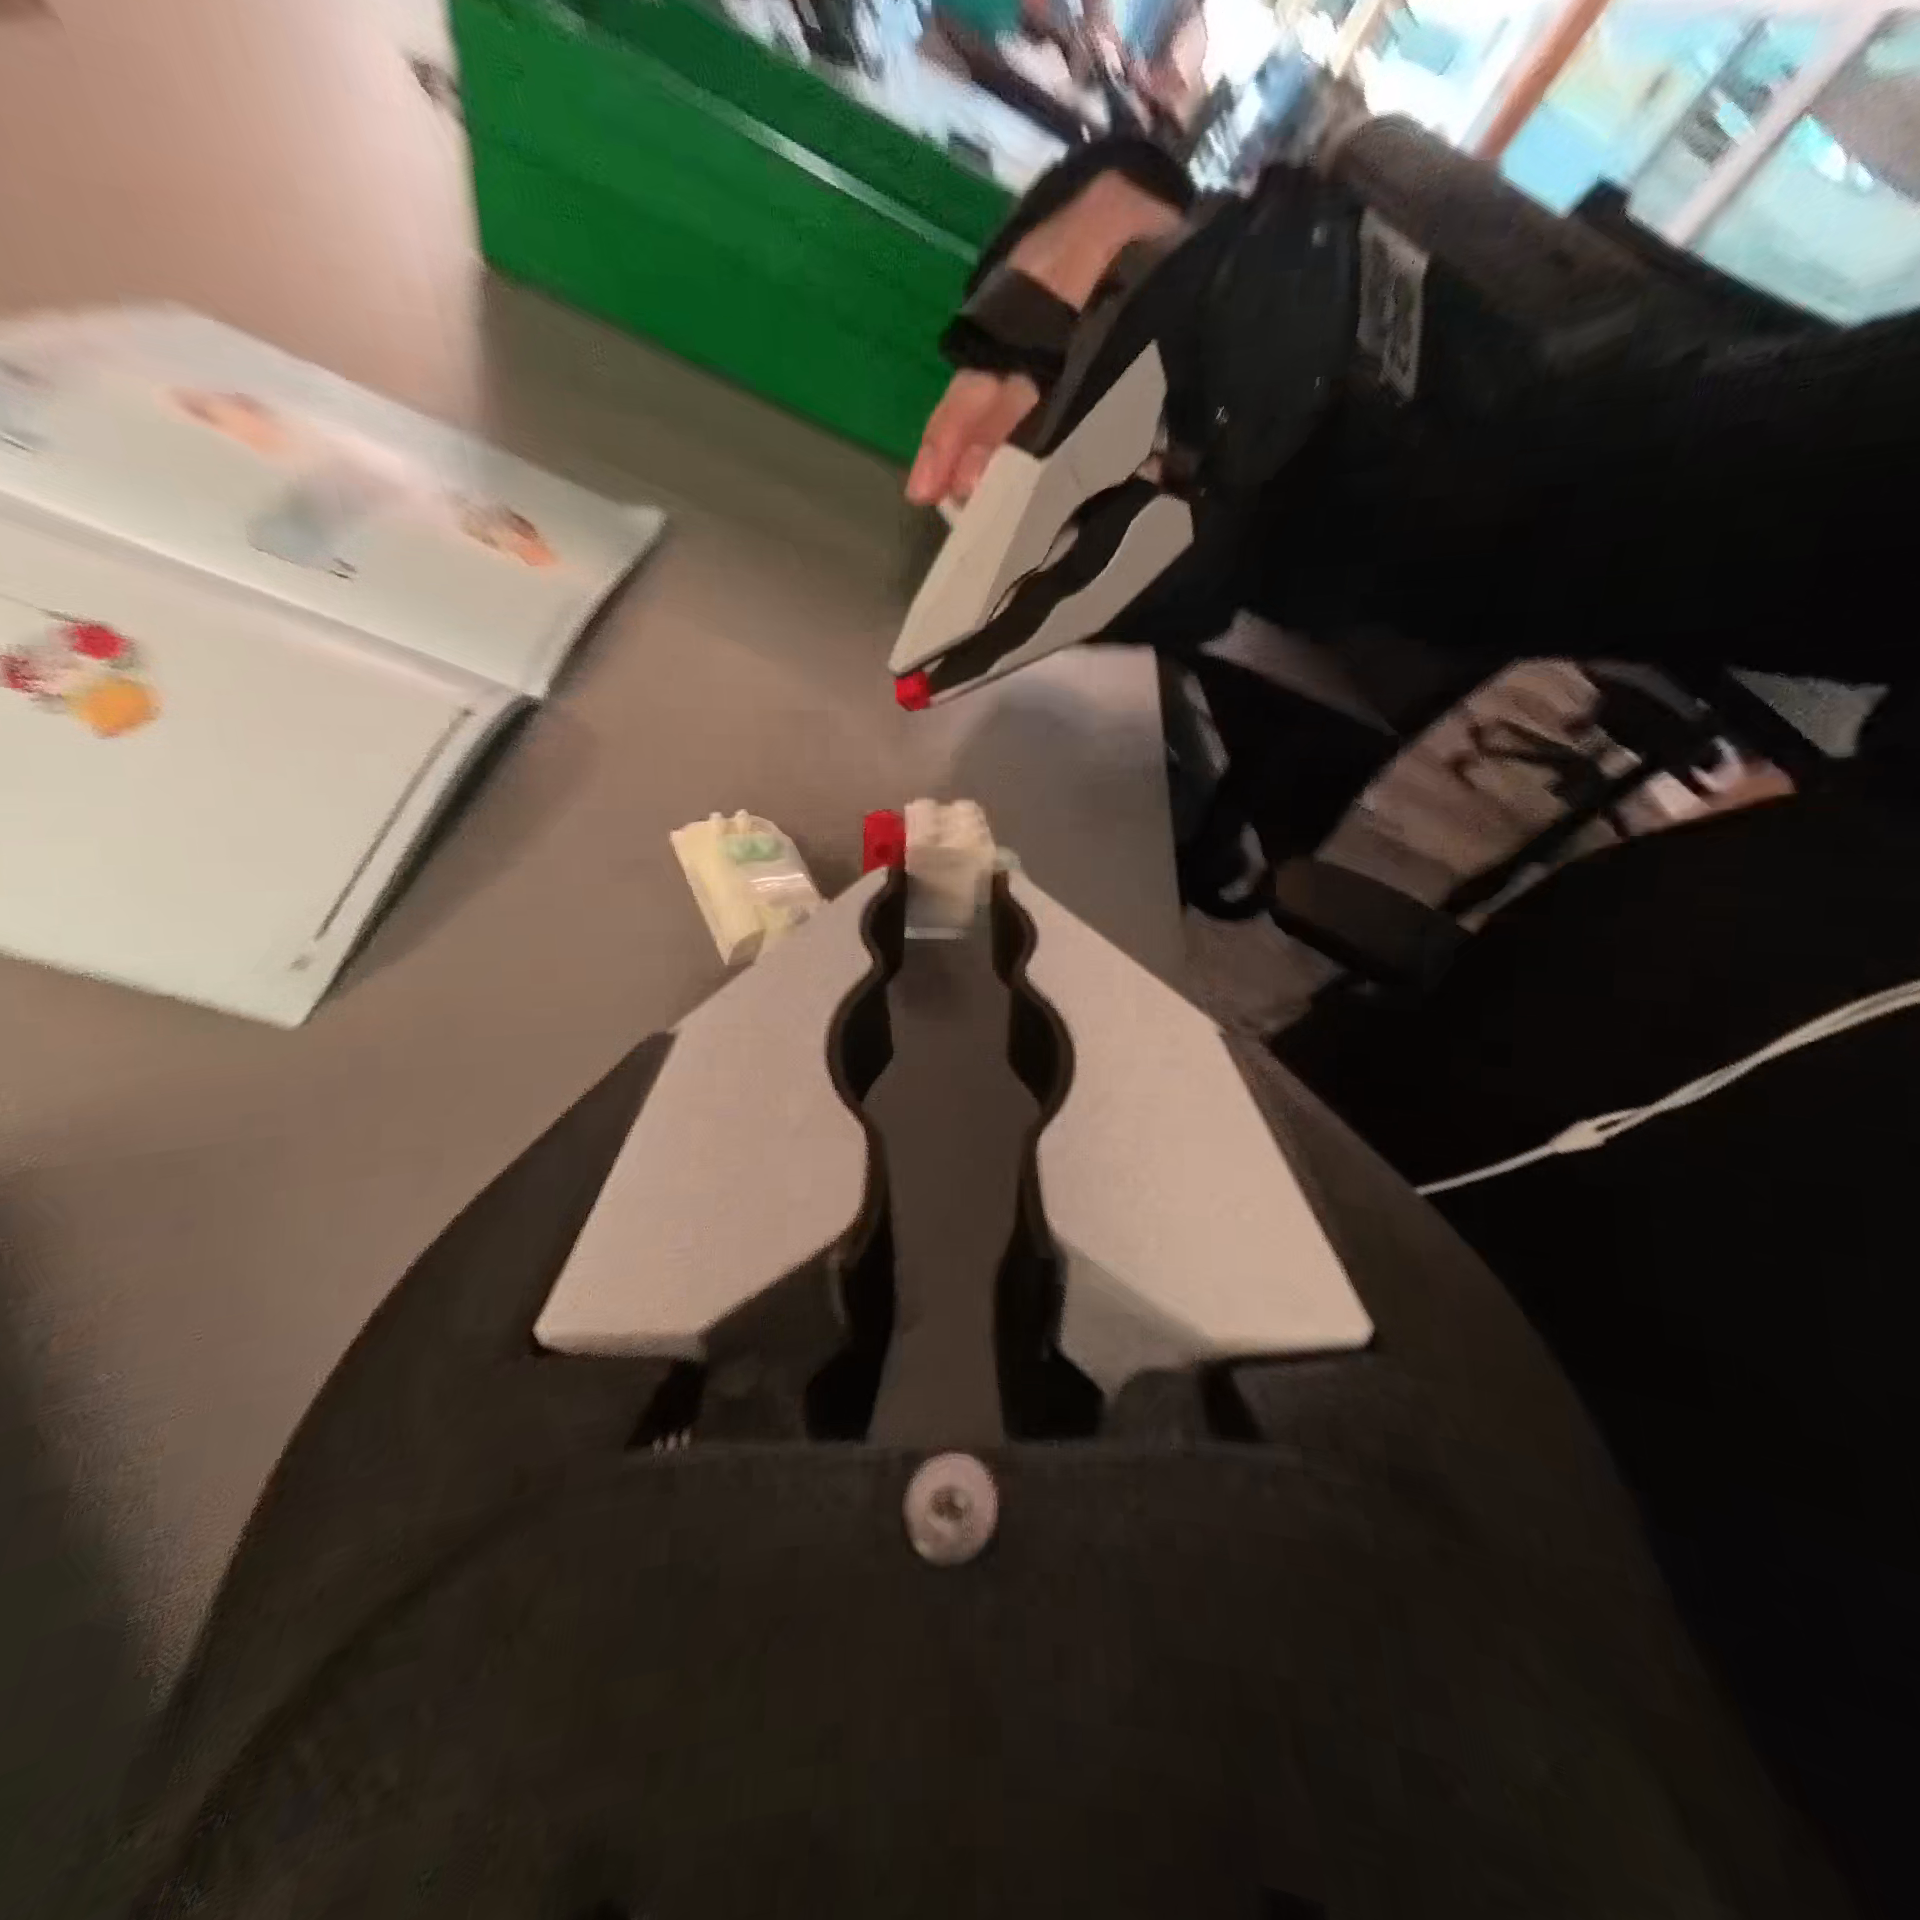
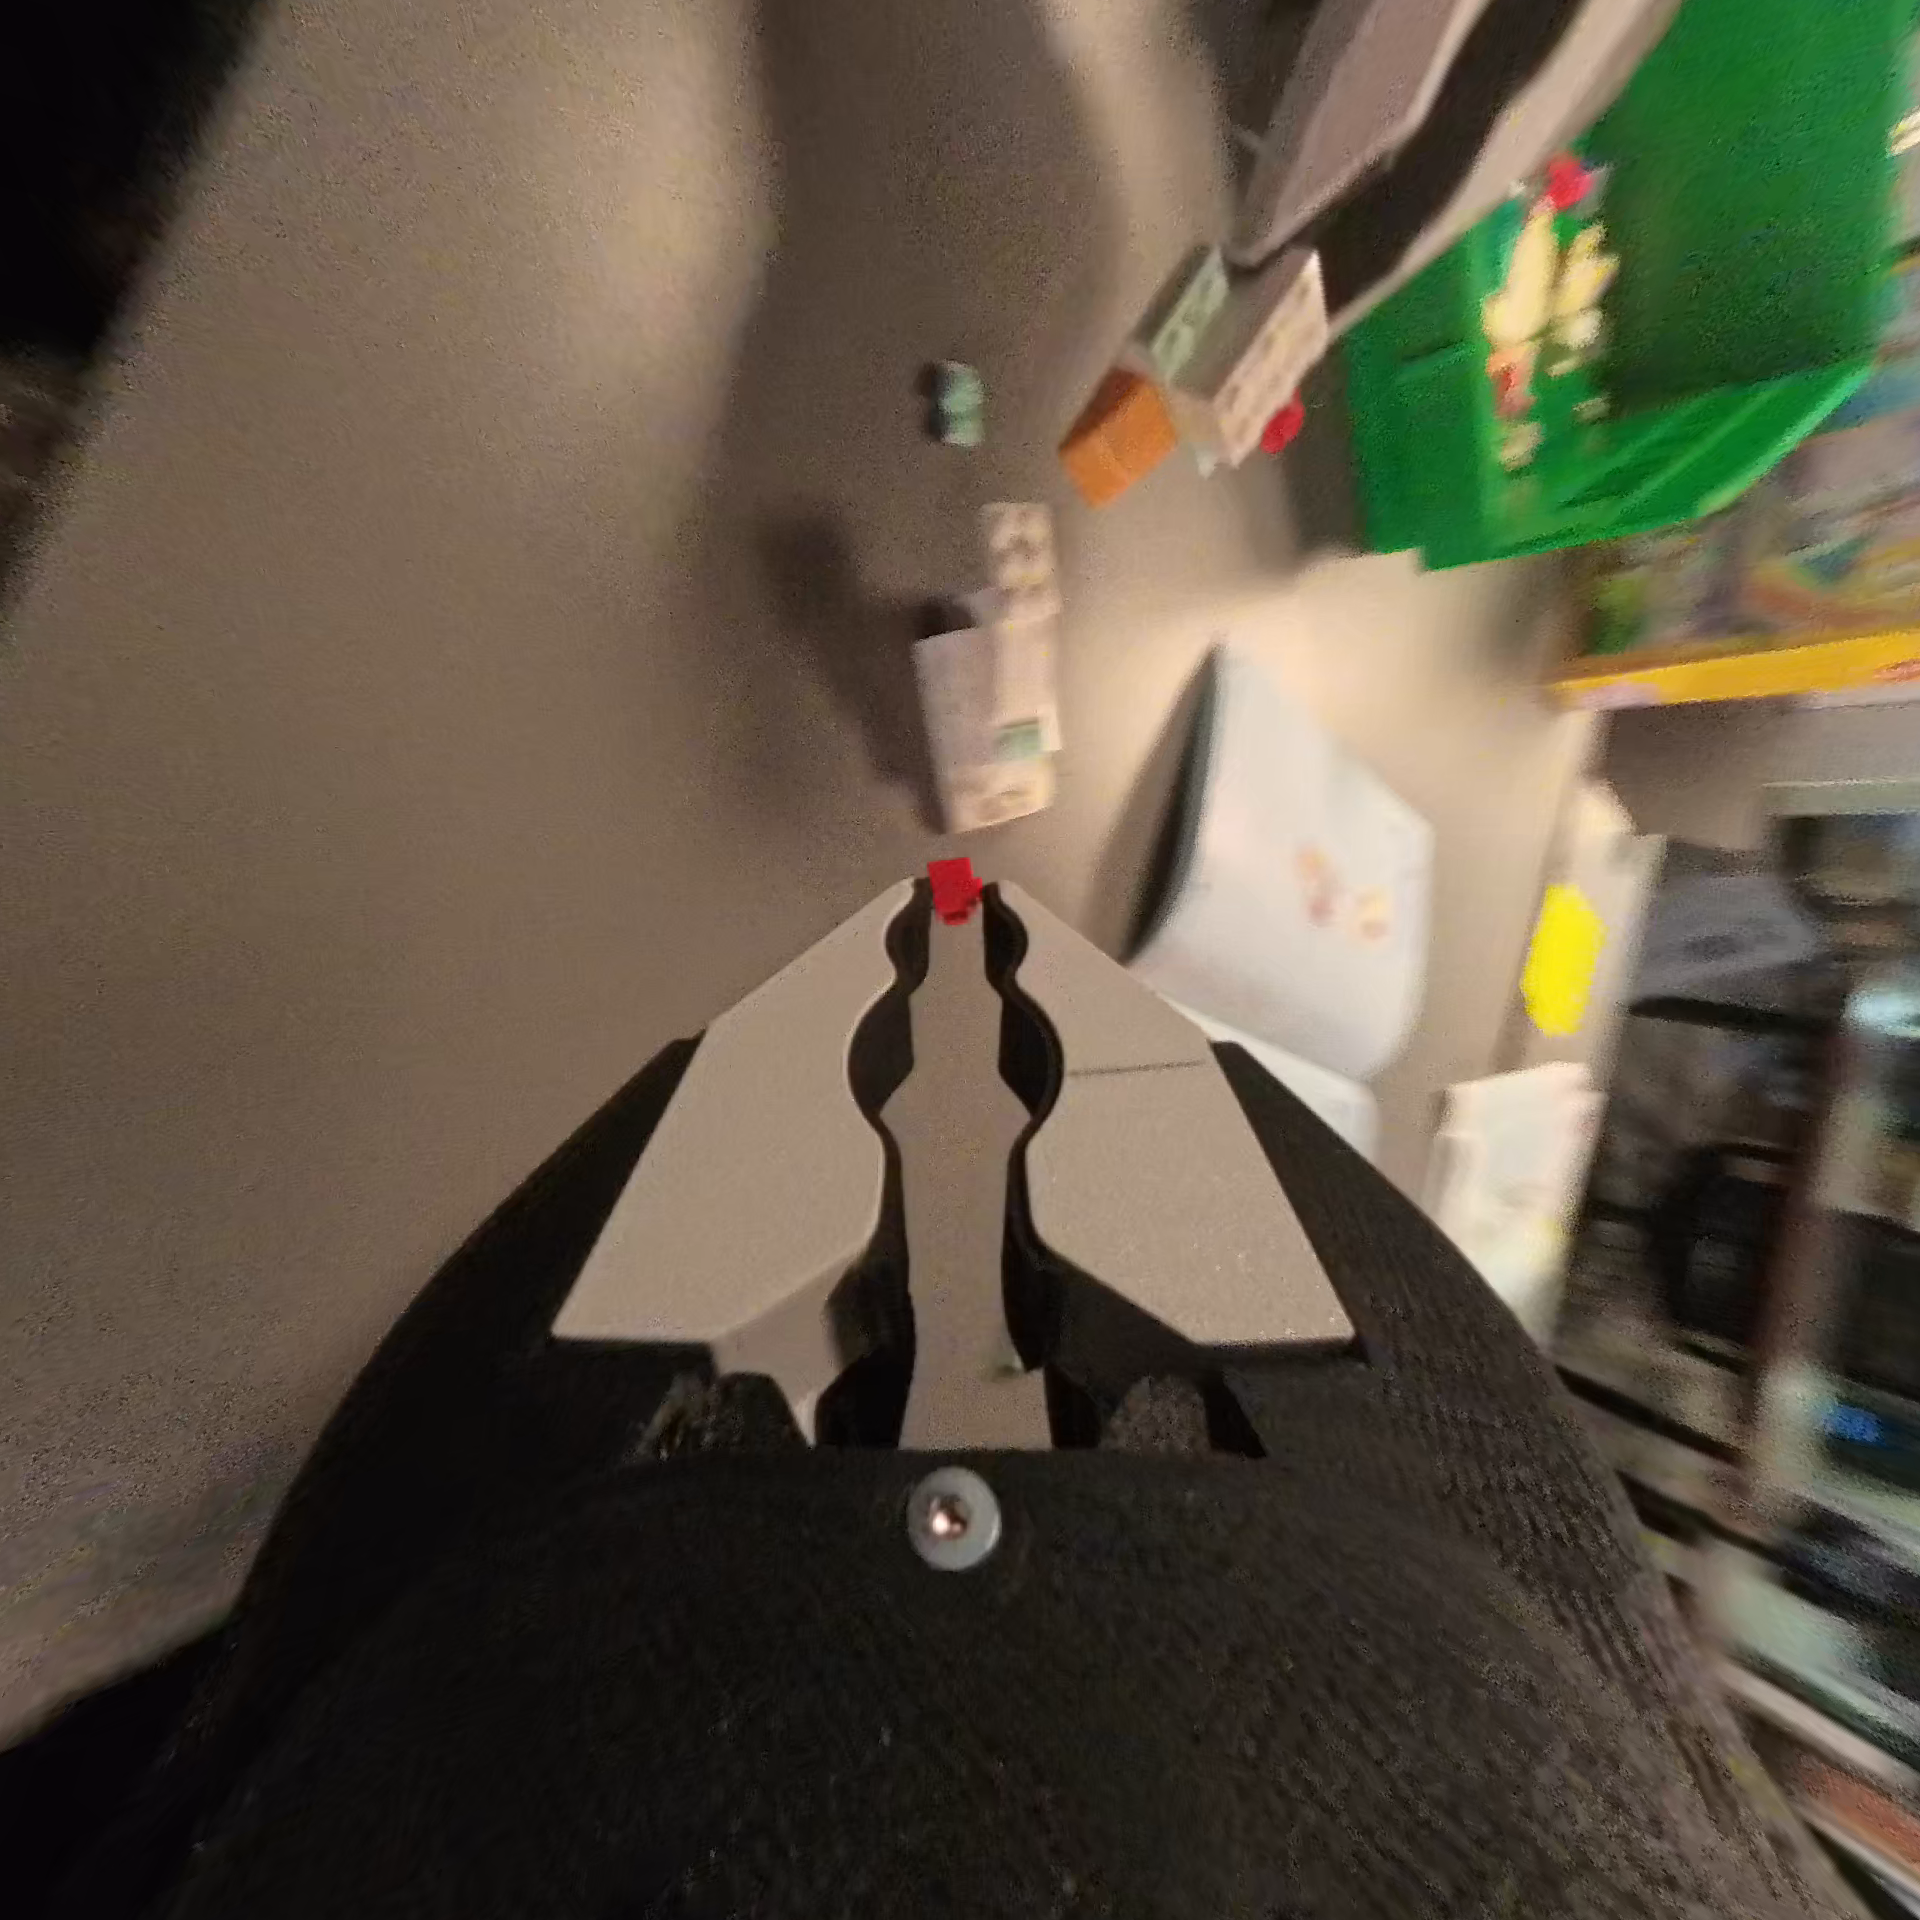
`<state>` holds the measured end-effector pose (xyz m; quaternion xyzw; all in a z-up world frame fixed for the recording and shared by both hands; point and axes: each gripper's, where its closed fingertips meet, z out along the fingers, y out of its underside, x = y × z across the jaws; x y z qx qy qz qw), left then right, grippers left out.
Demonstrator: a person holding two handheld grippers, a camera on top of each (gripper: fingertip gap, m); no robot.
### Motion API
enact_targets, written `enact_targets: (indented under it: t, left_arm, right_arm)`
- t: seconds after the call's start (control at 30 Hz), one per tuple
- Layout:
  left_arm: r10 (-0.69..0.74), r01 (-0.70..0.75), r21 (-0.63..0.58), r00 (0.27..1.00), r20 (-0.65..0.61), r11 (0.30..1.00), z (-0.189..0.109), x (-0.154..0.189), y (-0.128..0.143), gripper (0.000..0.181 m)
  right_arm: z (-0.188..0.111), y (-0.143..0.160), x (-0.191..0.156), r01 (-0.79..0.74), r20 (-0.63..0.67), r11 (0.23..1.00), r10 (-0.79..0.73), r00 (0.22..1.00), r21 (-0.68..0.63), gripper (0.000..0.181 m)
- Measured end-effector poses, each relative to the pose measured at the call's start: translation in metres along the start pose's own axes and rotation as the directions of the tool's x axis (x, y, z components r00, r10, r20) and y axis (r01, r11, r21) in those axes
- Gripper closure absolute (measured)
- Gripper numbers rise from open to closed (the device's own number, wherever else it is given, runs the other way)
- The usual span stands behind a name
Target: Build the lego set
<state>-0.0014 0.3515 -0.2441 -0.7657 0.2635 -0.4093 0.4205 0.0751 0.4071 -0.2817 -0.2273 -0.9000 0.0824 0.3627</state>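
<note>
My left gripper (image 1: pixel 945 883) is shut on a white brick assembly (image 1: pixel 948 857) with a red piece (image 1: pixel 881 840) on its left side, held above the grey table (image 1: pixel 260 1143). In the right wrist view the same assembly (image 2: pixel 1262 353) shows an orange block (image 2: pixel 1117 436) at one end. My right gripper (image 2: pixel 951 896) is shut on a small red piece (image 2: pixel 954 891). It also shows in the left wrist view (image 1: pixel 920 688), in the air just beyond the assembly. A cream built piece (image 1: pixel 743 878) lies on the table left of my left fingers.
An open instruction booklet (image 1: pixel 260 644) lies at the left. A green box (image 1: pixel 707 208) stands at the back. A small pale green piece (image 2: pixel 956 400) and the cream piece (image 2: pixel 987 717) lie on the table. A person's dark sleeve (image 1: pixel 1558 468) is at the right.
</note>
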Motion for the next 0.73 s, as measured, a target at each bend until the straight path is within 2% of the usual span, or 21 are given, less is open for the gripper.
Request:
enact_targets:
  t: [0.03, 0.1, 0.2, 0.37, 0.53, 0.6, 0.73]
  left_arm:
    - [-0.029, 0.026, -0.064, 0.998, -0.048, 0.998, 0.011, -0.004, 0.002, 0.166]
    - [-0.107, 0.079, -0.193, 0.984, -0.143, 0.978, 0.029, -0.012, 0.007, 0.166]
    - [-0.208, 0.137, -0.278, 0.948, -0.242, 0.951, 0.051, -0.026, 0.006, 0.166]
    - [-0.296, 0.242, -0.201, 0.906, -0.303, 0.949, 0.071, -0.046, -0.019, 0.166]
    - [-0.304, 0.261, -0.182, 0.913, -0.273, 0.948, 0.075, -0.051, -0.012, 0.166]
    - [-0.317, 0.283, -0.155, 0.905, -0.284, 0.946, 0.072, -0.05, -0.014, 0.166]
    - [-0.294, 0.272, -0.118, 0.921, -0.255, 0.955, 0.066, -0.054, -0.016, 0.166]
  right_arm:
    - [-0.002, 0.003, -0.012, -0.071, 0.066, 0.997, 0.069, 0.995, 0.028, 0.173]
    - [-0.003, 0.005, -0.031, -0.176, 0.168, 0.982, 0.163, 0.972, 0.062, 0.173]
    - [0.003, 0.013, -0.044, -0.232, 0.221, 0.969, 0.209, 0.953, 0.085, 0.173]
    - [0.013, 0.016, -0.047, -0.311, 0.261, 0.938, 0.265, 0.928, 0.151, 0.173]
    - [0.021, 0.02, -0.044, -0.357, 0.273, 0.911, 0.296, 0.915, 0.208, 0.173]
    - [0.021, 0.021, -0.042, -0.385, 0.278, 0.896, 0.321, 0.905, 0.22, 0.166]
    - [0.017, 0.029, -0.038, -0.514, 0.266, 0.839, 0.461, 0.846, 0.18, 0.155]
